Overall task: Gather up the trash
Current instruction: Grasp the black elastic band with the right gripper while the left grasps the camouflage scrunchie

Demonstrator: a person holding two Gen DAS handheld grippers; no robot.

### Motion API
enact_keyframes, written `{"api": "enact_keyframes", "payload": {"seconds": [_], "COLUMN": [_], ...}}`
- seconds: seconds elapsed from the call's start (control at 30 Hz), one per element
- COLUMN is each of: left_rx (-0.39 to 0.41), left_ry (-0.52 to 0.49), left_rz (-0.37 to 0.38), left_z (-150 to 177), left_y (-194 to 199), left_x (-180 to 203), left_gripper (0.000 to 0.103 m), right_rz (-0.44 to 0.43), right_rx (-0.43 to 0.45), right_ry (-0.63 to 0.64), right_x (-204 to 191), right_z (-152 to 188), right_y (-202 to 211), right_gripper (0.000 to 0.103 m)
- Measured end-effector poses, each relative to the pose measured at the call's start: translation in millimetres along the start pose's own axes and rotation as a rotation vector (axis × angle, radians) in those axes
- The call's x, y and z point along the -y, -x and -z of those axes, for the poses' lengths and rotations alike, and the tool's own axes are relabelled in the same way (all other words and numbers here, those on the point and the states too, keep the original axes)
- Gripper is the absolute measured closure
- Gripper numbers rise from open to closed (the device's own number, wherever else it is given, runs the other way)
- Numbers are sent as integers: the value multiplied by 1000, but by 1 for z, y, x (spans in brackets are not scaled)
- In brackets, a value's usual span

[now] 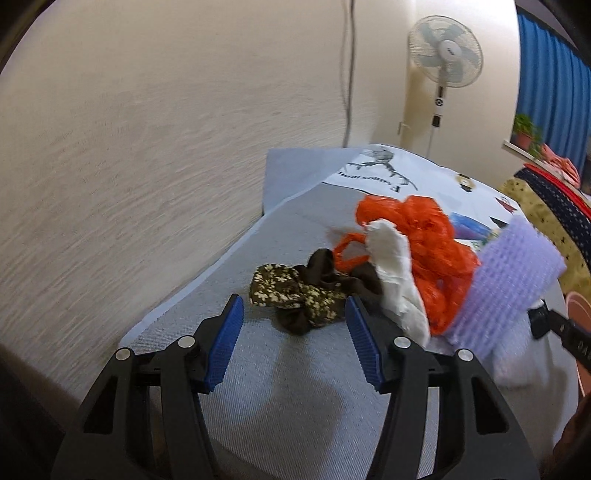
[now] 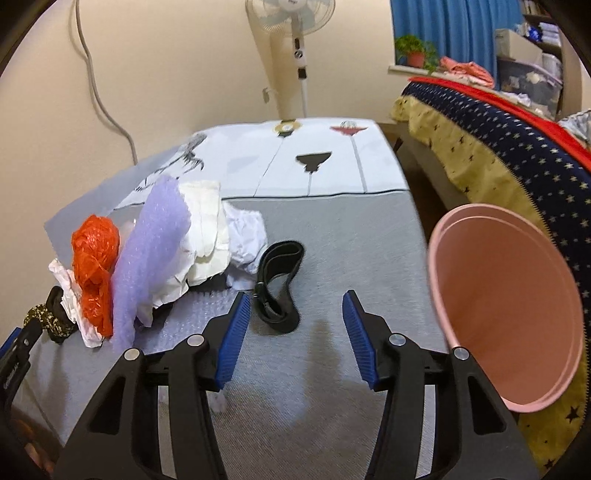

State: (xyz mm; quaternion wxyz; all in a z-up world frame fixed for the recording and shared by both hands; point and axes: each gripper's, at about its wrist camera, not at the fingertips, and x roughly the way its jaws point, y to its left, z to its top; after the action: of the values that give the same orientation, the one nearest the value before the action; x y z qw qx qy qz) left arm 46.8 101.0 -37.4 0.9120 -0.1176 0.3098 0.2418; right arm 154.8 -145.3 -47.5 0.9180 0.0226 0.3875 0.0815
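Note:
A heap of trash lies on the grey cloth-covered table (image 1: 280, 387): an orange plastic bag (image 1: 424, 236), white crumpled paper (image 1: 395, 288) and purple bubble wrap (image 1: 513, 273). A brown floral cloth scrunchie (image 1: 291, 291) lies just ahead of my left gripper (image 1: 293, 302), whose blue pads stand open to either side of its near edge without pressing on it. My right gripper (image 2: 295, 295) is open and holds nothing. A black strap (image 2: 279, 284) lies just ahead of its left finger. To the right stands a pink bin (image 2: 506, 306), its mouth tilted towards the camera. The heap (image 2: 151, 251) is to the left.
A wall runs close along the table's left side (image 1: 129, 166), with a cable hanging on it. A standing fan (image 2: 295, 33) is behind the table's far end. A bed with a star-patterned blanket (image 2: 517, 140) is to the right, behind the bin. A white printed cloth (image 2: 314, 162) covers the far table.

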Motion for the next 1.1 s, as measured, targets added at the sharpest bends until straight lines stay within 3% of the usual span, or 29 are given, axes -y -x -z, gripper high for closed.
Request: {"api": "enact_keyframes", "payload": {"seconds": [0.23,0.37,0.4,0.5,0.83,1.1], "left_rx": [-15,-36,-38,-22,77,135], "left_ry": [50,38,28,30,-9,-30], "left_rz": [1,29,36,70,146,211], "left_z": [-5,-6,-6,-9,-28,-38], "left_y": [-13,-19,-19,-15,19,52], "left_x": [-4,1,3,5,14,12], "left_gripper": [50,86,92,101,101,101], "right_rz": [-23,-30,-26,-32,-24,7], "right_rx": [-64,-76,-73,-59,30,68], "right_ry": [-6,-17,-9,0,67,70], "right_x": [-2,0,-1,-2,2,35], "right_z": [0,1,1,-1,-18,-26], "right_y": [-16,-18,-18,-11,49,104], "right_gripper": [55,79,80,88,90,90]}}
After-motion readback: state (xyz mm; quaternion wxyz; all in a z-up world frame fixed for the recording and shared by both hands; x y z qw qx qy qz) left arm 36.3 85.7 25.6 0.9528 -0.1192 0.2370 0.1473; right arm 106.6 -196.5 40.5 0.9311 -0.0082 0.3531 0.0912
